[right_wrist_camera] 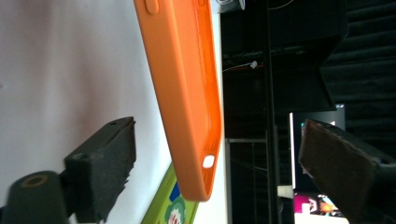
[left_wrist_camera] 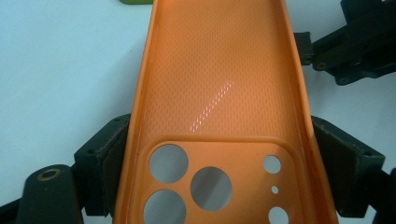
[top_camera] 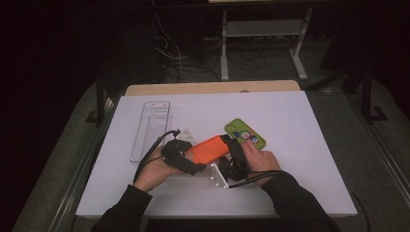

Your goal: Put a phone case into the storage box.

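An orange phone case (top_camera: 209, 149) hangs just above the white table (top_camera: 290, 169), inner side up. My left gripper (top_camera: 192, 157) is shut on its camera-hole end; in the left gripper view both pads (left_wrist_camera: 109, 154) press the case's (left_wrist_camera: 219, 84) long sides. My right gripper (top_camera: 228, 145) is at the case's other end, turned on its side. In the right gripper view its jaws stand open on either side of the case's edge (right_wrist_camera: 187, 93), and neither pad (right_wrist_camera: 114, 158) touches it. A green cartoon-printed phone case (top_camera: 245, 134) lies flat on the table just beyond.
A clear, long plastic tray (top_camera: 151, 129) lies at the table's left. A wooden edge (top_camera: 212, 88) runs along the far side. Beyond it are dark floor, cables and a white desk frame (top_camera: 261, 29). Bare table stretches to the right and front.
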The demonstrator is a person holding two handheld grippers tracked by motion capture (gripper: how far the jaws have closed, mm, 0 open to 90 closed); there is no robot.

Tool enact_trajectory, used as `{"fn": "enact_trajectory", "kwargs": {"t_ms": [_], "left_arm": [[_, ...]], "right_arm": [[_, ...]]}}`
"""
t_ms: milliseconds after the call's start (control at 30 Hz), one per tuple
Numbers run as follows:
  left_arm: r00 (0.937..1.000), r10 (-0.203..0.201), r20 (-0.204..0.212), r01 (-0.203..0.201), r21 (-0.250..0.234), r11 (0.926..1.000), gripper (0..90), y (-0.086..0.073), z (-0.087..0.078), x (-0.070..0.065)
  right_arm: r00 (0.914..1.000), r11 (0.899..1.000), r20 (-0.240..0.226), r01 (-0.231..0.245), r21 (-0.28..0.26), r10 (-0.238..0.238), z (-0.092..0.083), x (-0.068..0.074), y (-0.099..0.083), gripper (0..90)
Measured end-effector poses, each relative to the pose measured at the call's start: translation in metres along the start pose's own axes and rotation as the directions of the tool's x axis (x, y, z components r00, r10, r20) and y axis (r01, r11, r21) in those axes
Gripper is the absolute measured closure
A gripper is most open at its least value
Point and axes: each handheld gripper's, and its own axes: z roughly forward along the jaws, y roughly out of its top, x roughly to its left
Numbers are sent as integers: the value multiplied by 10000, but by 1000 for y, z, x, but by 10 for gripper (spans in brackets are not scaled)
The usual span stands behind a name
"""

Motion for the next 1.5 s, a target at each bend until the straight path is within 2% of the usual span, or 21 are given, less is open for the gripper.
{"fn": "enact_trajectory", "kwargs": {"t_ms": [67, 133, 233, 267, 333, 567, 633, 733, 800, 1000, 1200, 1333, 1433, 1467, 1500], "left_arm": [[10000, -30, -19, 30, -41, 10000, 156, 0, 0, 1], [10000, -66, -50, 65, -79, 9999, 156, 0, 0, 1], [9999, -99, -97, 98, -87, 9999, 156, 0, 1, 2], [9999, 0, -104, 0, 1, 10000, 156, 0, 0, 2], [9999, -43, -101, 42, -53, 10000, 156, 0, 1, 2], [10000, 2, -87, -3, -19, 10000, 156, 0, 1, 2], [10000, -32, -69, 32, -18, 10000, 156, 0, 1, 1], [10000, 0, -42, 0, -33, 10000, 156, 0, 1, 1], [10000, 24, -38, -24, 2, 10000, 156, 0, 1, 0], [10000, 29, -50, -29, 0, 10000, 156, 0, 1, 0], [10000, 92, -15, -92, 20, 10000, 156, 0, 1, 0], [10000, -14, 6, 14, -78, 10000, 155, 0, 1, 0], [10000, 74, -12, -74, 58, 10000, 153, 0, 3, 0], [9997, -249, 9, 250, -211, 9995, 152, 0, 5, -2], [9999, -140, -6, 140, -139, 9998, 151, 0, 5, -2]], "right_arm": [[9995, 9995, -4, -311, 71, 311, 2, 3, 2, 132], [9992, 10000, 393, -55, -55, 58, 3, 3, 3, 161], [9994, 10000, 333, 68, -41, -67, 4, 7, 5, 225], [9995, 9999, 272, 127, 25, -127, 3, 8, 6, 263], [9980, 9995, 564, 299, -87, -293, 3, 11, 7, 305], [9953, 9980, 741, 631, -53, -625, 2, 16, 9, 455], [9927, 9970, 936, 766, -85, -755, 2, 18, 9, 499], [9936, 9972, 867, 733, -140, -718, 1, 19, 9, 595], [9938, 9972, 844, 742, -132, -728, 1, 19, 9, 626], [9954, 9966, 509, 821, -108, -814, 0, 20, 9, 681], [9943, 9955, 553, 926, -208, -914, -1, 22, 11, 766], [9933, 9950, 640, 975, -205, -960, -1, 22, 10, 773], [9941, 9953, 534, 954, -163, -944, 0, 24, 10, 775], [9945, 9955, 503, 932, -149, -924, 0, 24, 10, 776], [9945, 9955, 487, 937, -150, -929, 0, 24, 11, 777]]}}
